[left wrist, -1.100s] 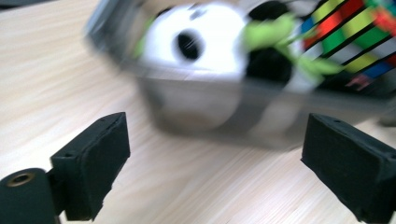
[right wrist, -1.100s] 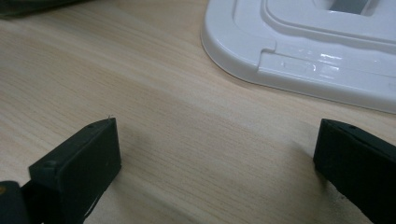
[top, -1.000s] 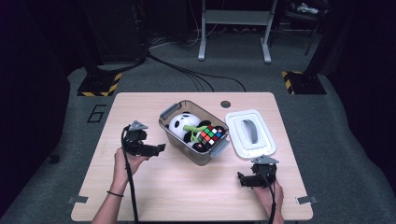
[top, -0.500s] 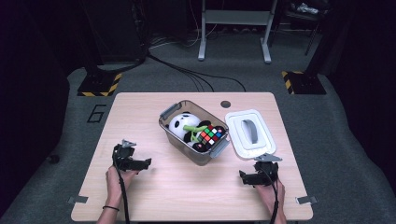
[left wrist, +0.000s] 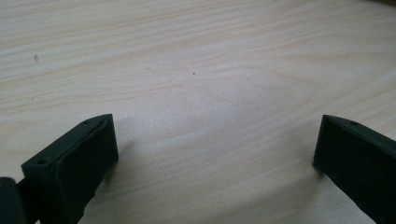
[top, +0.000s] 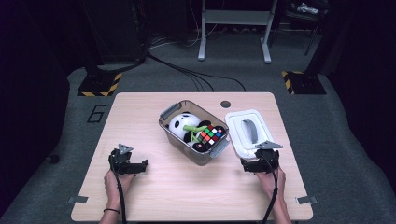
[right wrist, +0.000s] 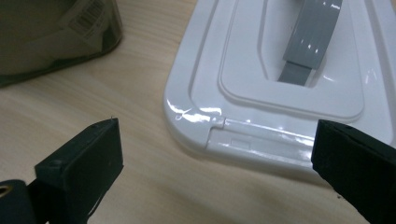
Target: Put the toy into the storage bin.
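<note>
Right gripper [right wrist: 212,154] spread wide, empty, nosing at the near edge of the white lid [right wrist: 280,88] beside the bin [top: 194,131]. Risk: jaws skate off the glossy rim, shoving lid away.

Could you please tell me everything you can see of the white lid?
The lid is glossy white plastic, rectangular with rounded corners, a raised rim and a sunken middle crossed by a grey handle. It lies flat, top up, on the table, right of the bin. The open right gripper points at its near edge; nothing touches it.
</note>
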The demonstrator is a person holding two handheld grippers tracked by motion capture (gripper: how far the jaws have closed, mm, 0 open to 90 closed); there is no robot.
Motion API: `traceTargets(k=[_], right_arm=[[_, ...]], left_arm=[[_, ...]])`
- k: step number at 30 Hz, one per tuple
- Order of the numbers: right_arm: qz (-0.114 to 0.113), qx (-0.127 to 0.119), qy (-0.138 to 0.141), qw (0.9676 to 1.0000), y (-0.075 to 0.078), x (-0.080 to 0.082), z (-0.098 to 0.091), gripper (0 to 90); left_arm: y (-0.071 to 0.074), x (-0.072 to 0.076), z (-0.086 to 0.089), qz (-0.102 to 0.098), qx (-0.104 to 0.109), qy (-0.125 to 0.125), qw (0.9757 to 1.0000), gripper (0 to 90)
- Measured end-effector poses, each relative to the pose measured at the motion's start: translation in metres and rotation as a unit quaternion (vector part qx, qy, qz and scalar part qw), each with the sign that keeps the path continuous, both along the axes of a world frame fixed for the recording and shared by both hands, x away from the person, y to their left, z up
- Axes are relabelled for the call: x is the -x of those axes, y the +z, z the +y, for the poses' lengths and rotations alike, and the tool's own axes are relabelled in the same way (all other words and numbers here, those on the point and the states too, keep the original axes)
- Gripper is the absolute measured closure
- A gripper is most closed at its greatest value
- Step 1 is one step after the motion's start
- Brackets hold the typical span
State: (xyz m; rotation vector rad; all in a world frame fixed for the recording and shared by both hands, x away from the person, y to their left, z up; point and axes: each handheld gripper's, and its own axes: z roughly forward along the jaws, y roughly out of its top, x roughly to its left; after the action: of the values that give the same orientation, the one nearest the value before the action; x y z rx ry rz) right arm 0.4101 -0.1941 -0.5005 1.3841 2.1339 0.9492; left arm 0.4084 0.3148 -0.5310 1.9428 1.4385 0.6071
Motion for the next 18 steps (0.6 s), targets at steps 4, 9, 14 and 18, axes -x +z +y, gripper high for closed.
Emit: traceTargets(k=[4, 9, 14, 18], right_arm=[[0.003, 0.006, 0.002, 1.0, 0.003, -0.011, 0.0, 1.4], [0.007, 0.006, -0.004, 0.9999, 0.006, -0.025, -0.002, 1.5], [0.012, 0.004, -0.009, 0.9999, 0.011, -0.04, -0.003, 2.0], [0.017, 0.004, -0.012, 0.9998, 0.016, -0.054, -0.006, 1.5]], left_arm=[[0.0, 0.0, 0.0, 0.0, 0.0, -0.003, 1.0, 0.0], [0.0, -0.001, 0.001, -0.001, 0.0, -0.011, 0.9999, 0.0], [0.0, 0.0, 0.0, 0.001, 0.001, -0.016, 0.9999, 0.0], [0.0, 0.0, 0.0, 0.001, 0.0, -0.016, 0.9999, 0.0]])
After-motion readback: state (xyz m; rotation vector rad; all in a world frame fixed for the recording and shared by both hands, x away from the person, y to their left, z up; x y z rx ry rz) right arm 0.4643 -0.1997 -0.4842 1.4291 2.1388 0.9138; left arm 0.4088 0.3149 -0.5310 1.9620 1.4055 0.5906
